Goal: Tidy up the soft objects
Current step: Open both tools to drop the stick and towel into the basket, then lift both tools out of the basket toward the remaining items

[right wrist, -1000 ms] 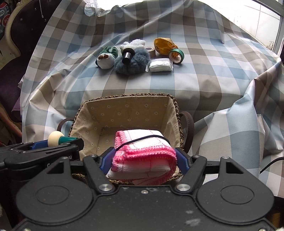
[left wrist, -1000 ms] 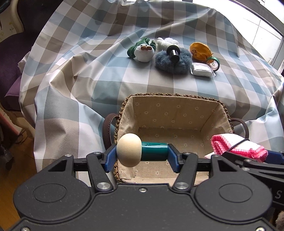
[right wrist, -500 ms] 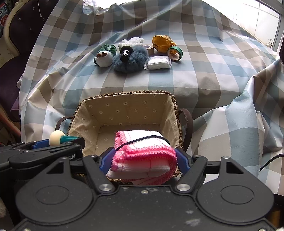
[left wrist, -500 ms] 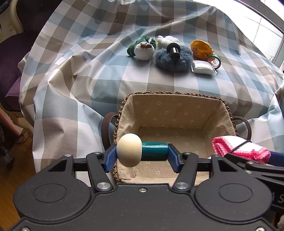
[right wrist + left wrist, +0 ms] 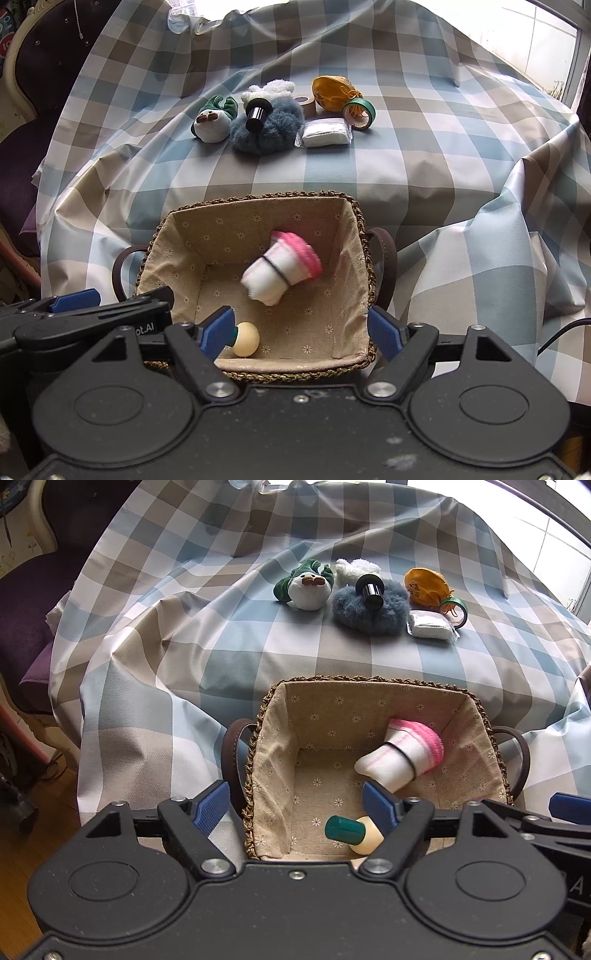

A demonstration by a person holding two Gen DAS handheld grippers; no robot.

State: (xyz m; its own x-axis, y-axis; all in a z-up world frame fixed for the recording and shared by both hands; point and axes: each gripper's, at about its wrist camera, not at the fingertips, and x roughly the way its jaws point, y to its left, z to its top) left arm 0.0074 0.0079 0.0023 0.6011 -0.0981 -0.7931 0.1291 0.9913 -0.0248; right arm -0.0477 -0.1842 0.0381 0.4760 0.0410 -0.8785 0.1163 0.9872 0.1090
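Left gripper (image 5: 297, 806): jaws apart, just been opening; nothing clamped. Blue pads straddle the near left corner of the basket.
Right gripper (image 5: 301, 330): jaws apart, just been opening; nothing between the pads. It hangs over the near wall of the basket.
Basket (image 5: 369, 681): woven rim, beige liner with small flower print, dark strap handle at each end. Sits on the near part of the desk, directly below both grippers.
Pink-trimmed cloth roll (image 5: 400, 758): white with pink fringe at one end, bound by a black band. Inside the basket, tilted, fringed end toward the far right wall; slightly blurred in the right wrist view.
Wooden-headed peg (image 5: 352, 832): teal body, pale round head. Inside the basket at the near wall, lying on its side, close under the left gripper's right pad.
Desk (image 5: 240, 657): covered in blue, tan and white checked cloth, creased and hanging over the edges.
Beyond the basket, in a row well apart from it: snowman plush (image 5: 308, 587) with green cap; white fluffy piece (image 5: 356, 568); grey-blue fur pom (image 5: 369, 609) with a black cylinder (image 5: 370, 592) on top; white packet (image 5: 432, 624); orange pouch (image 5: 424, 587); green tape roll (image 5: 456, 607); brown tape roll (image 5: 306, 104).
Obstruction: none between grippers and basket interior.
Left of the desk: dark purple chair (image 5: 22, 602).
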